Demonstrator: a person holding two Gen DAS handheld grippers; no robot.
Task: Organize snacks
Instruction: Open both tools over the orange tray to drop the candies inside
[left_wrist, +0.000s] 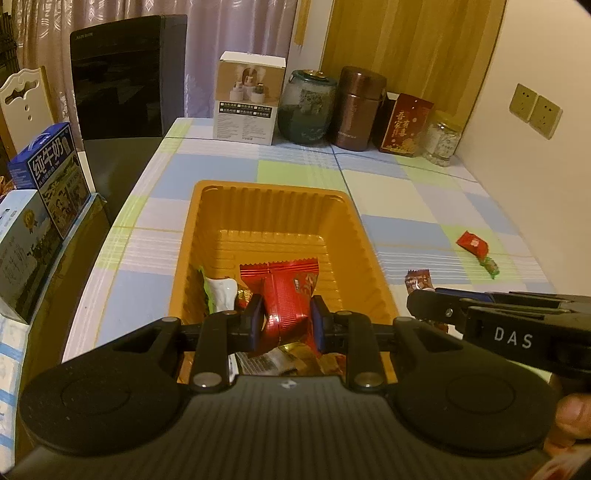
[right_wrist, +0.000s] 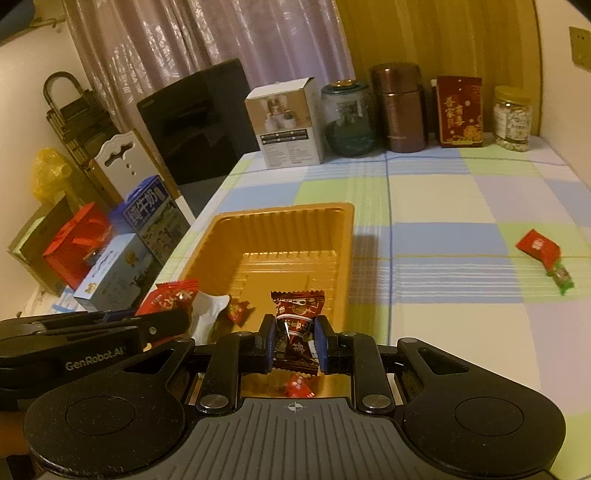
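Note:
An orange plastic tray (left_wrist: 269, 206) (right_wrist: 288, 225) sits on the checked tablecloth with several wrapped snacks at its near end. My left gripper (left_wrist: 287, 319) is shut on a bright red snack packet (left_wrist: 286, 295) above the tray's near end; the same packet (right_wrist: 170, 299) shows at the left of the right wrist view. My right gripper (right_wrist: 295, 345) is shut on a dark red candy (right_wrist: 297, 325), held over the tray's near right part; that candy (left_wrist: 419, 280) pokes past the right gripper's fingers in the left wrist view. A red candy (left_wrist: 472, 242) (right_wrist: 537, 247) and a green candy (left_wrist: 489, 266) (right_wrist: 561, 277) lie on the cloth to the right.
Along the table's back stand a white box (left_wrist: 249, 98), a green jar (left_wrist: 308, 105), a brown canister (left_wrist: 356, 109), a red box (left_wrist: 406, 125) and a clear jar (left_wrist: 443, 138). Blue milk cartons (left_wrist: 55, 177) and a dark chair (left_wrist: 122, 74) are at the left.

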